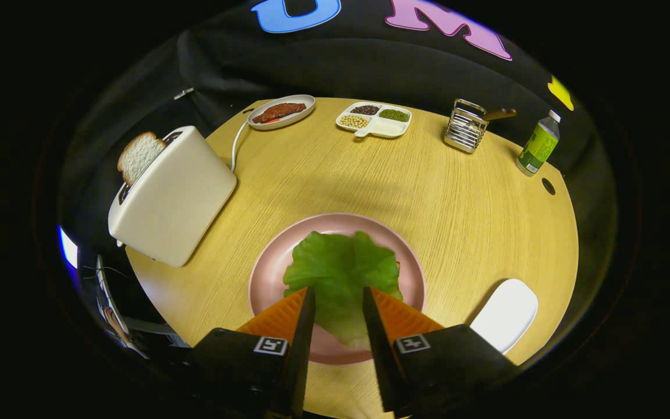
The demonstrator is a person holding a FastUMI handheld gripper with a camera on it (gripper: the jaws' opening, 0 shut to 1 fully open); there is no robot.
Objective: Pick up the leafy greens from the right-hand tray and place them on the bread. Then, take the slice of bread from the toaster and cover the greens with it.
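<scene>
Directly above a pink plate, the tool hangs with fingers parted, gripping nothing, over leafy greens lying there, while bread stands in the toaster.

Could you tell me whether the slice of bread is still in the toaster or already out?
Still in: the bread slice stands upright, half out of the toaster slot. The claw is open over the greens.

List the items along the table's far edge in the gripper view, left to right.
Oval dish with the reddish-brown food → divided tray of beans and grains → wire rack with a wooden handle → green-labelled bottle. The gripper is open above the leafy greens.
</scene>
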